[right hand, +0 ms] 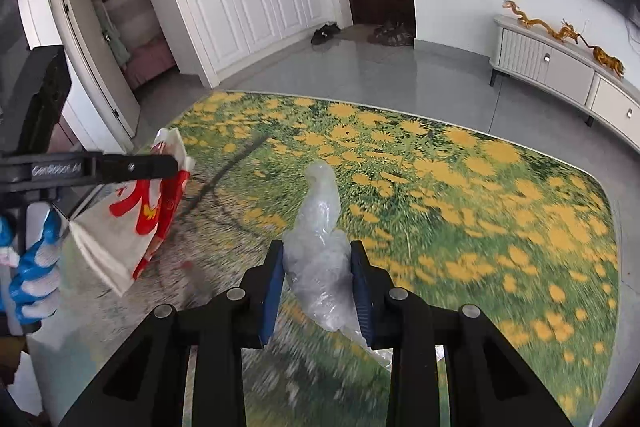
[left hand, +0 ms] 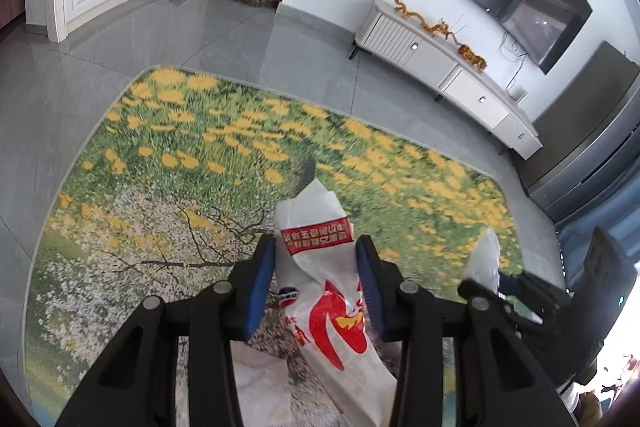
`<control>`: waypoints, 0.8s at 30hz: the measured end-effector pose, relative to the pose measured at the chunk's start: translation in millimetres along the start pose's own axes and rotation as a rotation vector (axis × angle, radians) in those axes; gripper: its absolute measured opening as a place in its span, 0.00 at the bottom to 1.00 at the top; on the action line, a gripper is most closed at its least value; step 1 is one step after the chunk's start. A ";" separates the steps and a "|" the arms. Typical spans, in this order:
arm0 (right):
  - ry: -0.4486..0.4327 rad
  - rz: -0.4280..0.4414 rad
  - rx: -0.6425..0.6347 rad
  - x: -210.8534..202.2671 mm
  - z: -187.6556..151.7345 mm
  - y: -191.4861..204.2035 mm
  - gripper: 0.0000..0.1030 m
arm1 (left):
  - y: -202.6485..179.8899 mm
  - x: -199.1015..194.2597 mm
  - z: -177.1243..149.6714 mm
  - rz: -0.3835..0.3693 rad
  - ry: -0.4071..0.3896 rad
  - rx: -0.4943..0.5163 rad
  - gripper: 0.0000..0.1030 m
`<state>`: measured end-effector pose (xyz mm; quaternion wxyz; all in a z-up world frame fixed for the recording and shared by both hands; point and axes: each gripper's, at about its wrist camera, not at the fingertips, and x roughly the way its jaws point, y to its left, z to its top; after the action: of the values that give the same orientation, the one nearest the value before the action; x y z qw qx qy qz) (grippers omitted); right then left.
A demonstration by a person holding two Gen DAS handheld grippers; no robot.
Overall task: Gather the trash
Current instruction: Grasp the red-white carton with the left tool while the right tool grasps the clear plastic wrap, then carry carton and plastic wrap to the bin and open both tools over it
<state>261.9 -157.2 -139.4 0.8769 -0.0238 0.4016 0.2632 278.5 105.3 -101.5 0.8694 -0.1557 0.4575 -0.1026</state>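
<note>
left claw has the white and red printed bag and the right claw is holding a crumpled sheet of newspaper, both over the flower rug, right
Not quite. The right claw holds a crumpled clear plastic bag, not newspaper; the right wrist view shows it pinched between the blue pads. The rest stands: the left claw grips the white and red printed bag, and both are over the flower rug.

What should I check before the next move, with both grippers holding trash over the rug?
1. Left gripper shut on the red-and-white bag: ok.
2. Right gripper shut on the clear plastic wrap: ok.
3. Both pieces lifted off the flower rug: ok, they hang above it.
4. Grippers apart from each other, loads not tangled: ok.
5. Trash bin or drop-off spot in view: not ok, none visible.
6. More trash left on the rug: cannot tell, the near part is hidden by the grippers.
</note>
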 end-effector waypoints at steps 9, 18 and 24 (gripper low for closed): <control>-0.097 -0.002 0.042 -93.2 -28.5 12.8 0.29 | -24.2 -72.3 -8.5 -0.028 -0.085 0.042 0.38; -0.223 -0.083 0.147 -203.8 -79.8 -8.8 0.29 | -89.0 -119.8 -32.9 -0.082 -0.120 0.147 0.38; -0.288 -0.188 0.264 -267.6 -129.9 -51.6 0.29 | -161.7 -117.3 -55.4 -0.137 -0.083 0.256 0.38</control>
<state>52.7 -352.8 -44.1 0.9414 0.0920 0.2991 0.1260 161.2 -17.3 17.5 0.8912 -0.0788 0.3927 -0.2127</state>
